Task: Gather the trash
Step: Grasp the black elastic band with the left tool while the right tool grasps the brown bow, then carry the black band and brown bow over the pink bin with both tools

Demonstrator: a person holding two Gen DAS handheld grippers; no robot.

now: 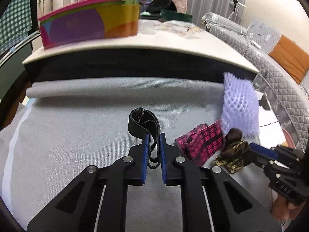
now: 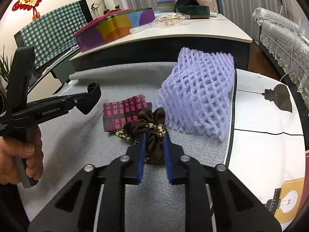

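- Gripping a black elastic band (image 1: 143, 122), the left tool (image 1: 154, 150) has its blue pads pressed together on one thin strand of the loop; the rest of the band lies slack on the grey mat (image 1: 77, 135) ahead of it. My guess is that a narrow, stretchy strap like this could slide out through the pads on a quick lift, since so little of it is caught.
- Lying flat between the two tools, a pink-and-black printed wrapper (image 2: 125, 114) looks thin and glossy. It touches the brown pouch, so it may get dragged along when its neighbour goes up.
- Holding a brown satin drawstring pouch (image 2: 154, 133), the right tool (image 2: 154, 147) is clamped on the soft bunched body just below the ruffled neck. The cloth is smooth and shiny, with a gold-patterned trim (image 2: 156, 128) spilling to the left; slippery fabric may creep out of the pads, and the loose trim may snag the wrapper.
- Standing on the mat's right edge, a lilac foam net sleeve (image 2: 199, 96) is light, springy and open-meshed. It sits just beside the pouch, so a sideways swing of the right tool could knock it off onto the white printed cloth (image 2: 270, 116) covering the table.
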